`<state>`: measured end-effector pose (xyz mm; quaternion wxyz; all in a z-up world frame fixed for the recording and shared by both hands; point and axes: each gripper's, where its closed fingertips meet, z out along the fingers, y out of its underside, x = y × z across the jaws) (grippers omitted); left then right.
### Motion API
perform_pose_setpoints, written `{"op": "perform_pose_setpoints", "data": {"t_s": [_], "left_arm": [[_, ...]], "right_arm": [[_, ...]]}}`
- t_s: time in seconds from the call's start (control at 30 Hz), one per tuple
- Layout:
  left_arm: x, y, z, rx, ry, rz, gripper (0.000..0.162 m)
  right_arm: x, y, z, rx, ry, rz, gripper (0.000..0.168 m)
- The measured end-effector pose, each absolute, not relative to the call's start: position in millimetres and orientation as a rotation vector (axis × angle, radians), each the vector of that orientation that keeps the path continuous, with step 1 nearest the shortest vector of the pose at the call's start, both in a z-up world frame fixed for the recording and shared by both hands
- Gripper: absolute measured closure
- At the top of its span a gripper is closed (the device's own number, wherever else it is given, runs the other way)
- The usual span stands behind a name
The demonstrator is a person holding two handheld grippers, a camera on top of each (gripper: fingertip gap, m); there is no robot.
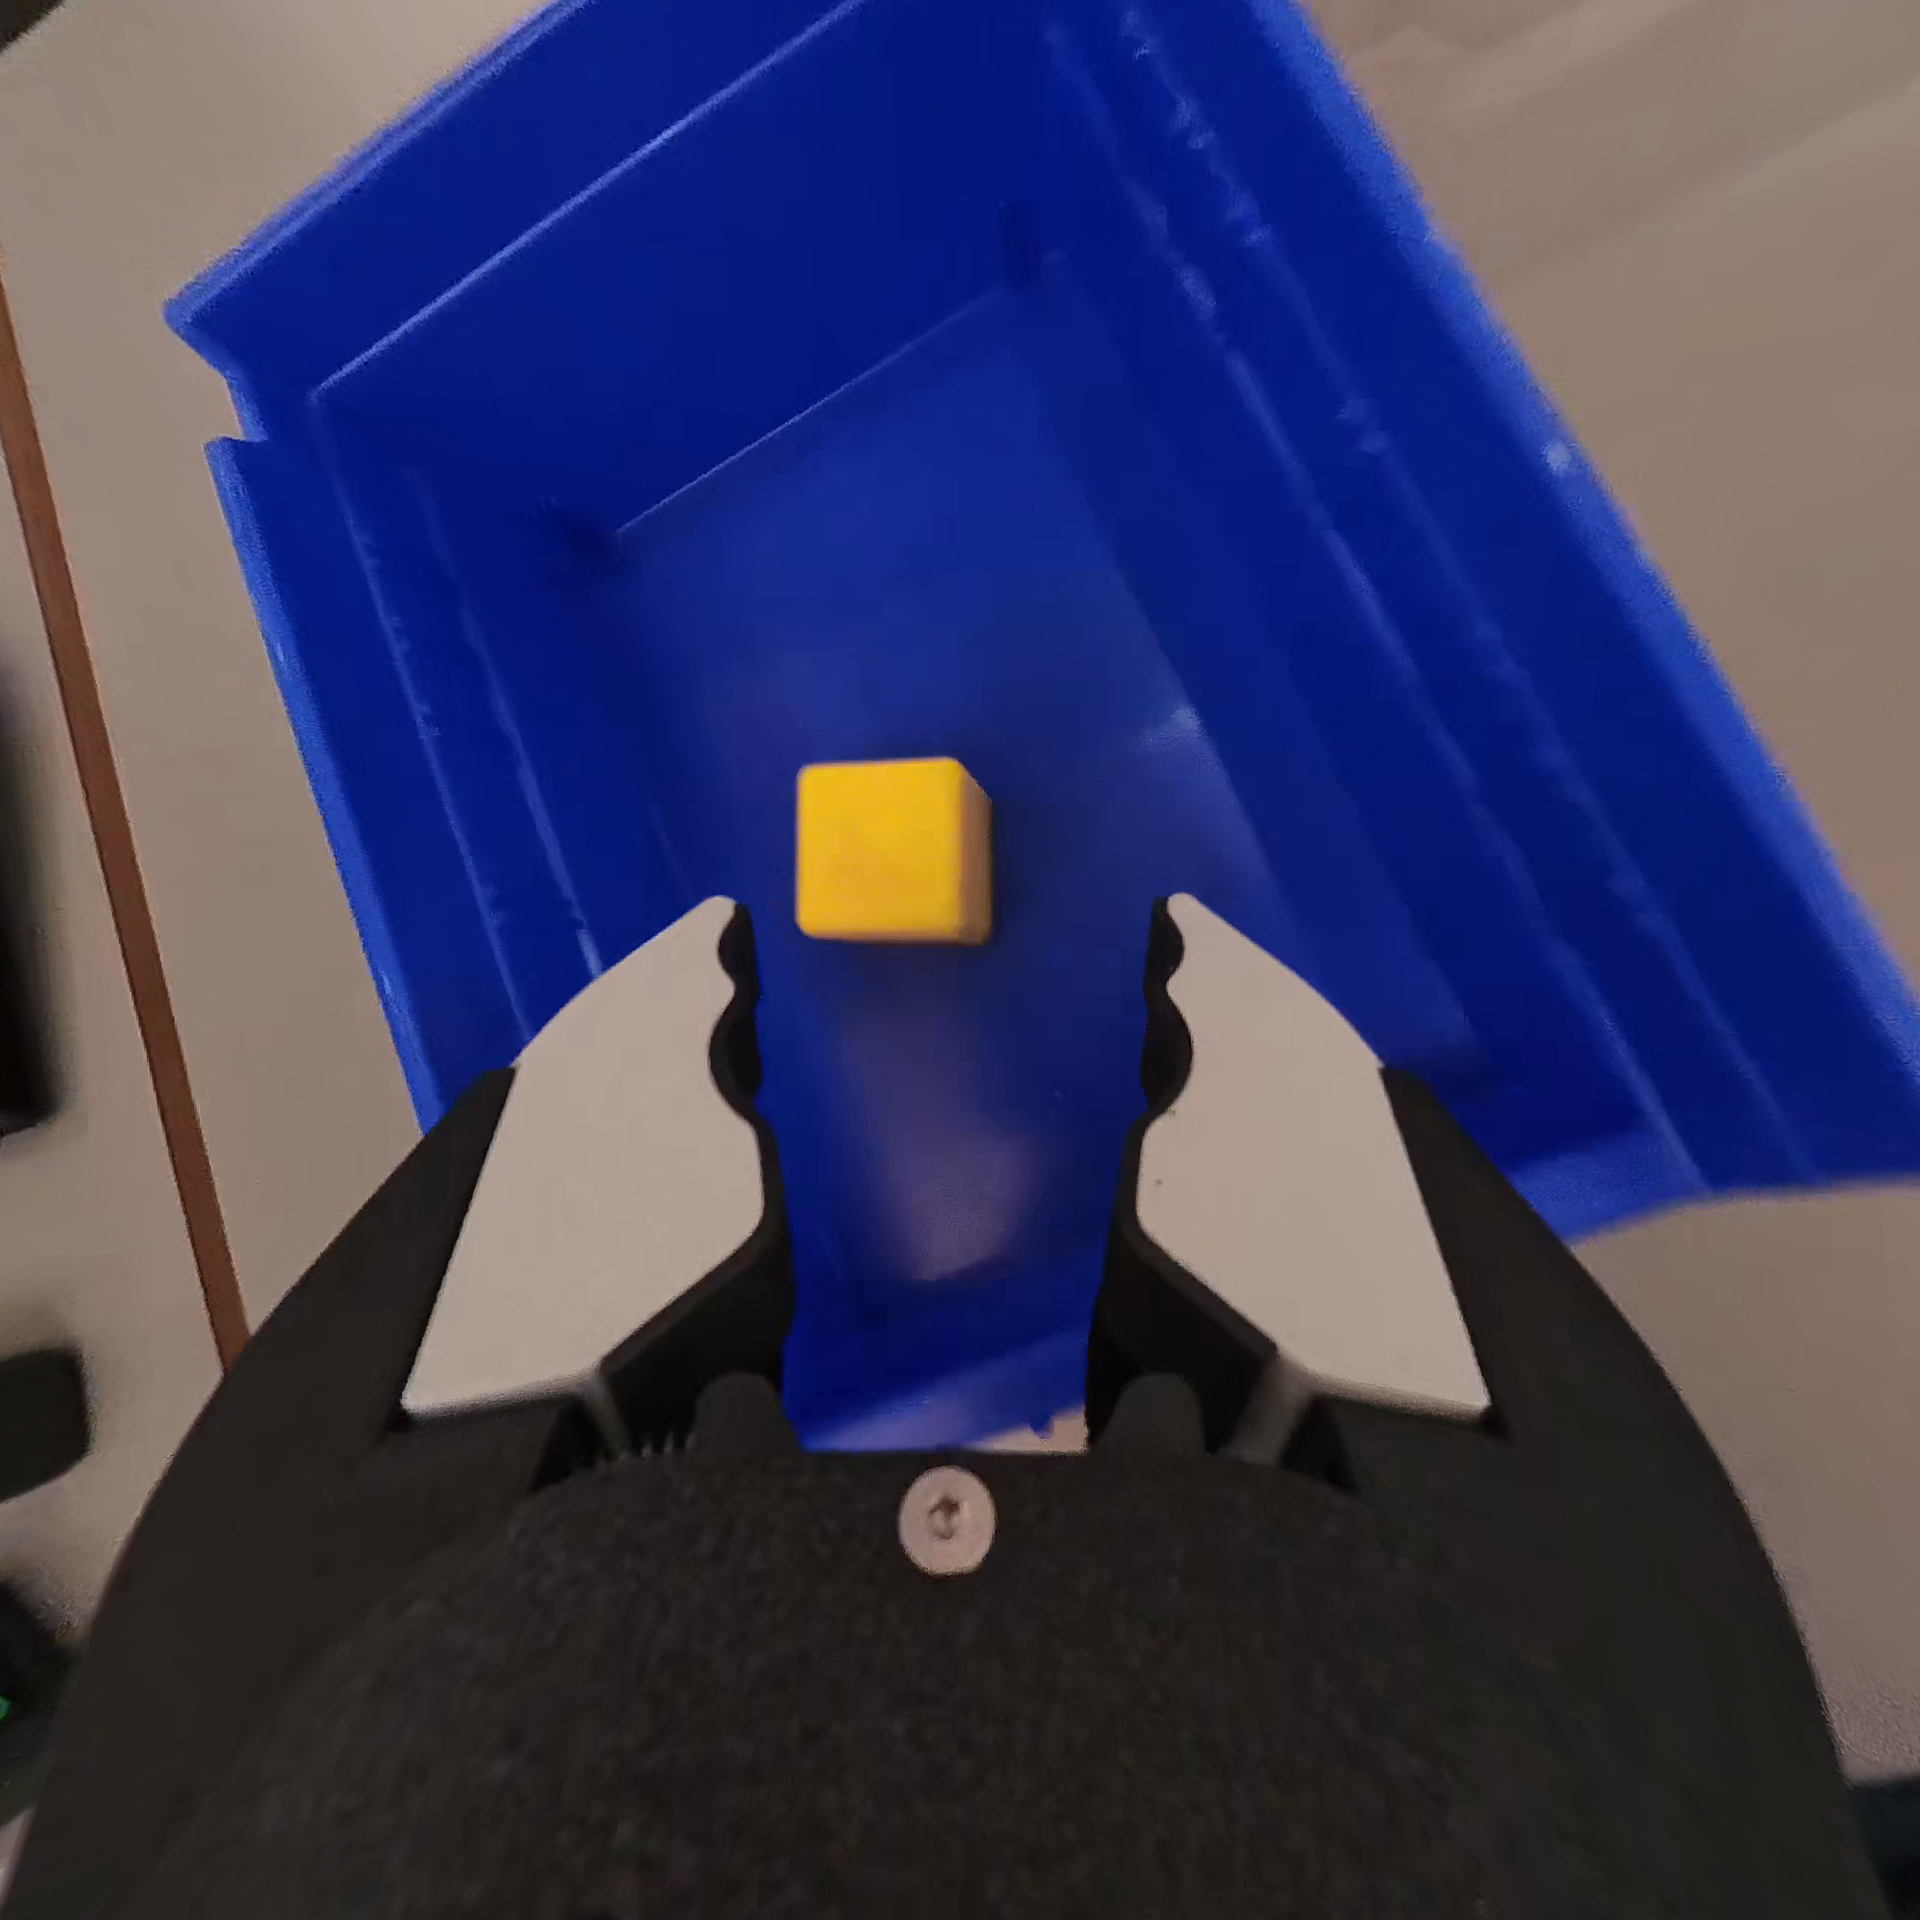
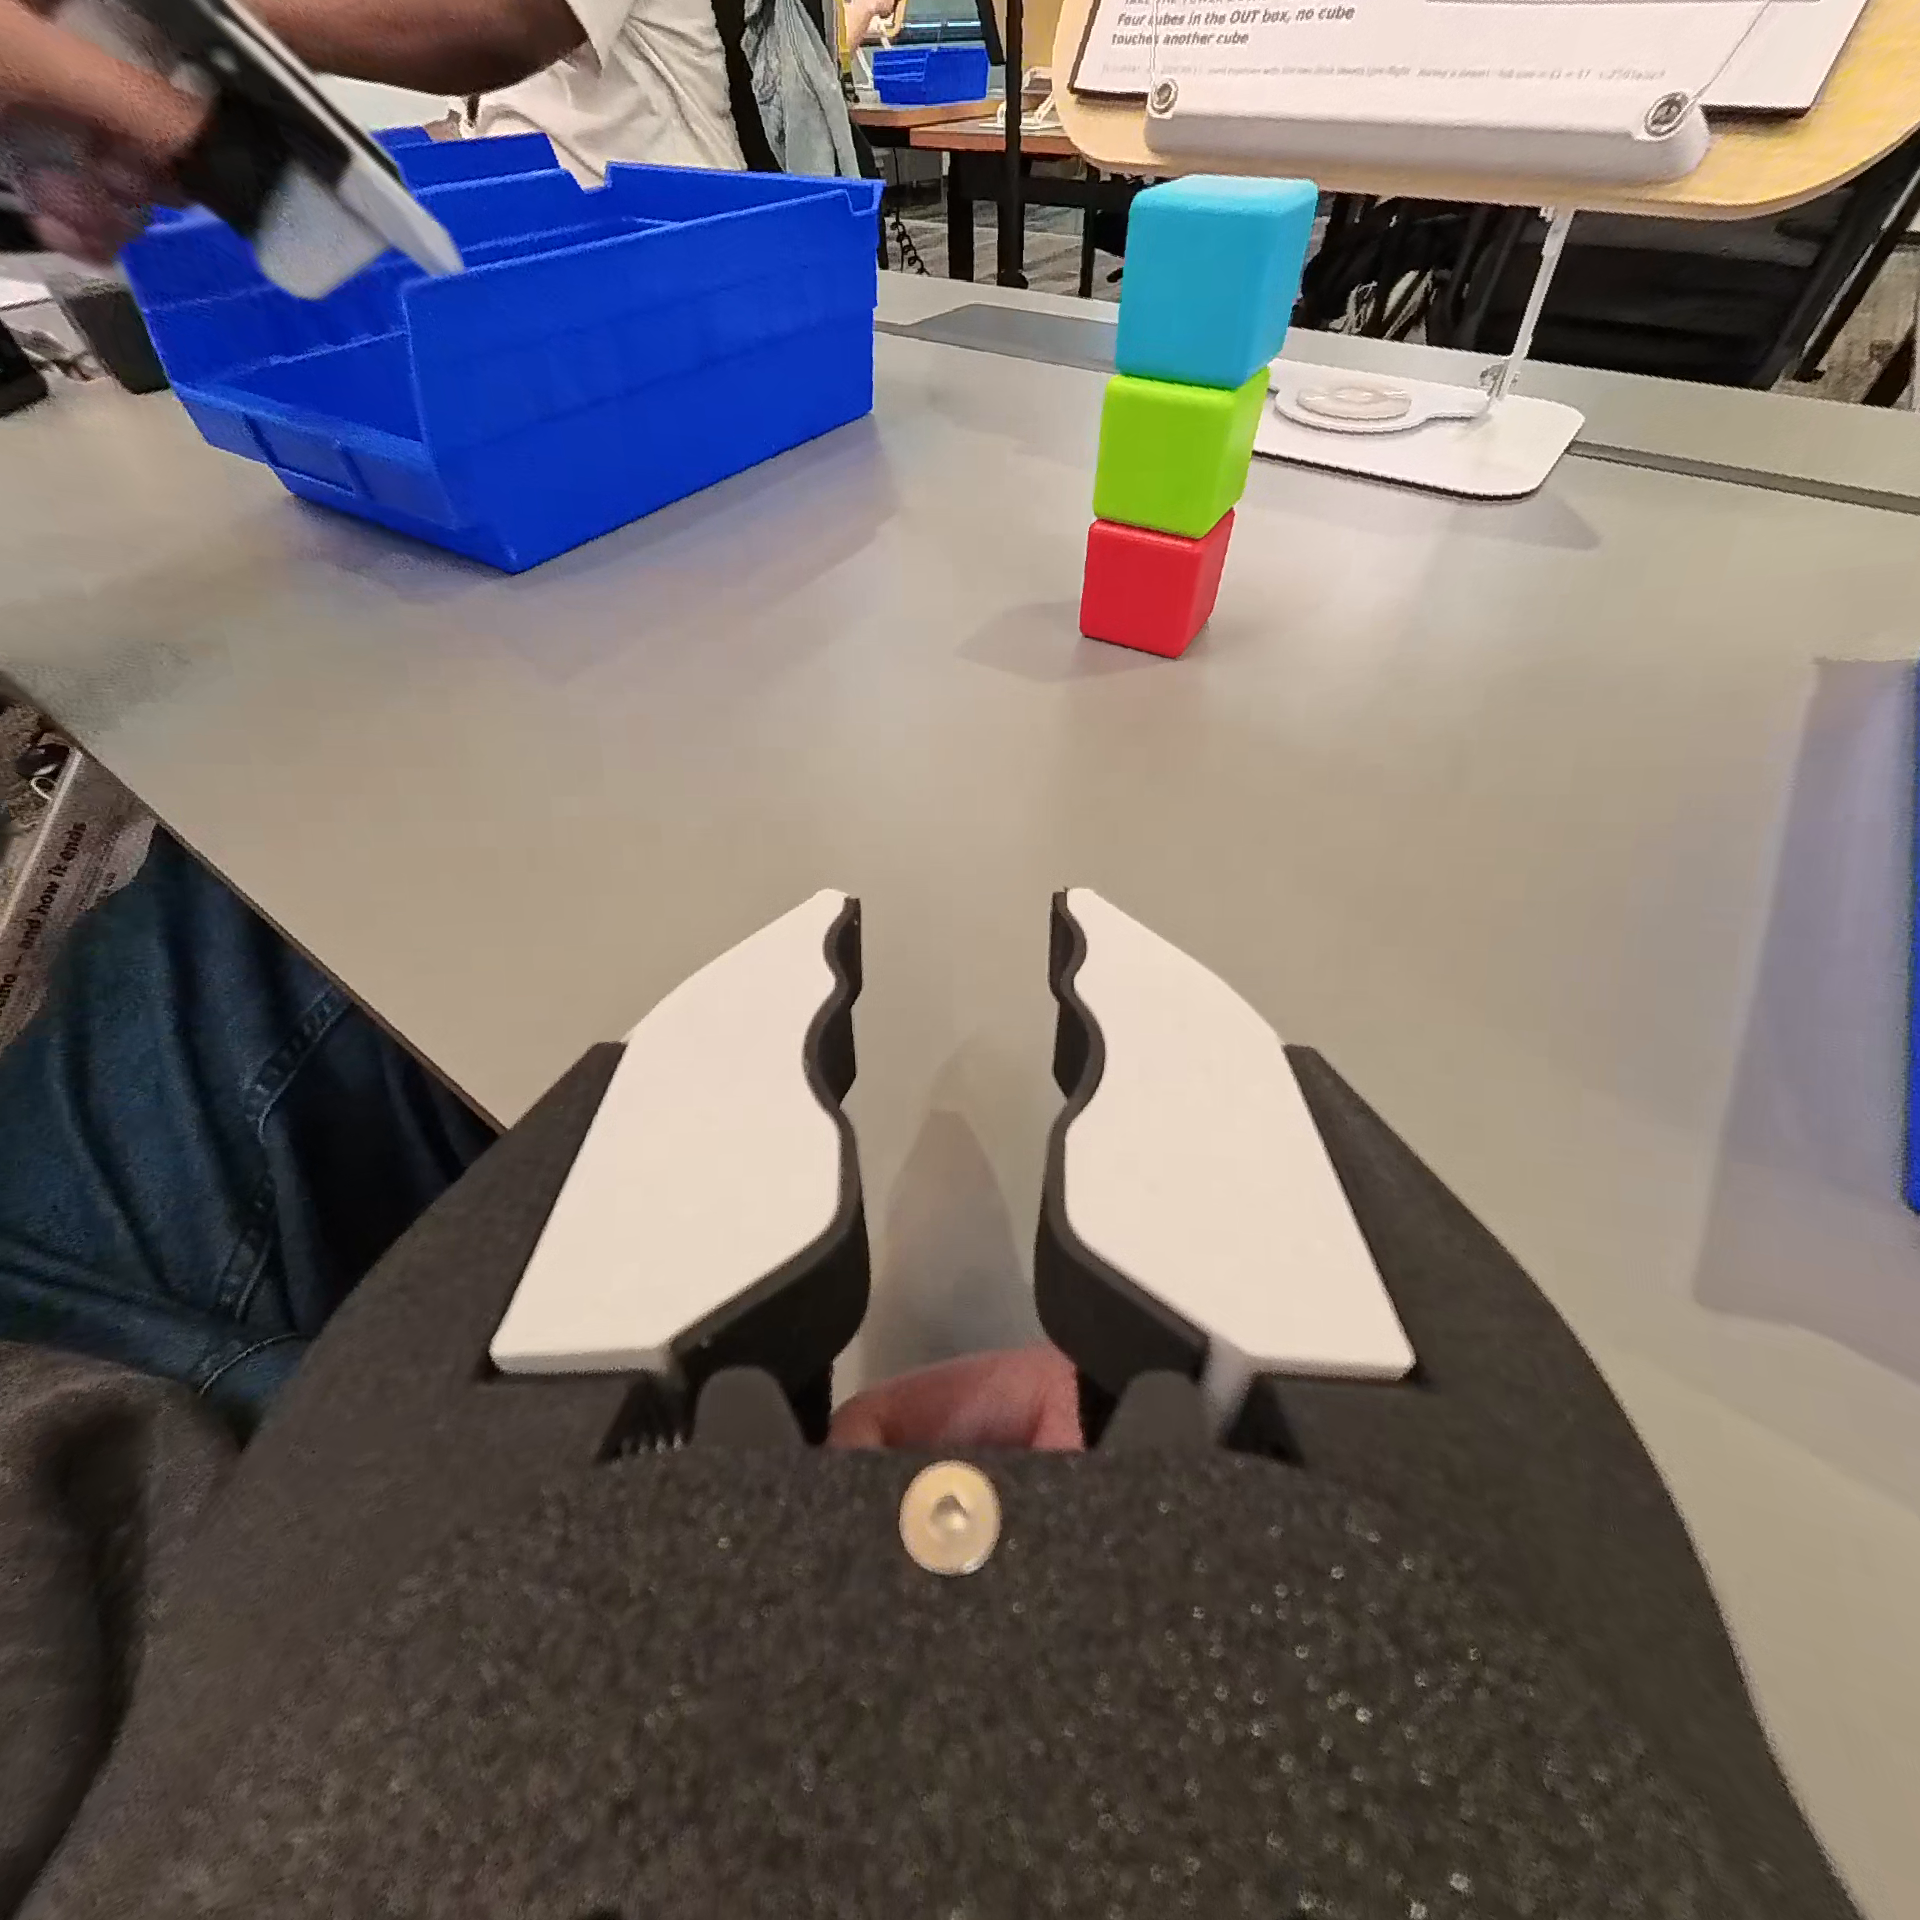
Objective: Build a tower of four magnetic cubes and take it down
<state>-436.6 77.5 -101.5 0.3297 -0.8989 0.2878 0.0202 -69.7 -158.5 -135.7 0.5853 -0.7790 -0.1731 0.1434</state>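
Left claw [image 1: 951,914] hangs over the blue bin [image 1: 1299,520], fingers spread and empty, with the yellow cube [image 1: 888,850] lying alone on the bin floor just beyond the tips. Right of the bin, on the grey desk [image 2: 623,790], stands a stack: red cube [image 2: 1148,587], green cube [image 2: 1174,457], light-blue cube [image 2: 1205,281] on top. Right claw [image 2: 956,914] hovers low over the desk, spread, holding nothing, well short of the stack.

left wrist view close above, down into the blue bin [image 1: 1351,623]; right wrist view low across the table [image 2: 727,779], same bin far left
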Motion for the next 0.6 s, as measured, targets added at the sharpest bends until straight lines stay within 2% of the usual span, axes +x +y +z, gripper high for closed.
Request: {"op": "perform_pose_setpoints", "data": {"t_s": [0.13,0.2,0.3,0.37,0.5,0.6], "left_arm": [[-440.6,116.0,-128.2,-2.488,0.771,0.039,0.099],[-444.1,118.0,-147.3,-2.594,0.802,0.038,0.092],[-455.9,111.0,-171.2,-2.723,0.840,0.105,0.091],[-459.3,107.5,-180.1,-2.754,0.851,0.114,0.111],[-440.2,105.9,-162.8,-2.631,0.833,-0.053,0.112],[-428.0,103.4,-121.5,-2.485,0.817,-0.077,0.112]], "right_arm": [[-69.0,-158.9,-135.5,-1.817,-0.404,0.337,0.134],[-69.3,-158.7,-136.1,-1.819,-0.406,0.338,0.134],[-69.8,-158.7,-137.5,-1.825,-0.412,0.335,0.134],[-70.3,-158.8,-137.5,-1.825,-0.414,0.336,0.134],[-71.5,-158.7,-138.5,-1.828,-0.419,0.336,0.134],[-71.7,-158.5,-139.1,-1.829,-0.420,0.334,0.134]]}}
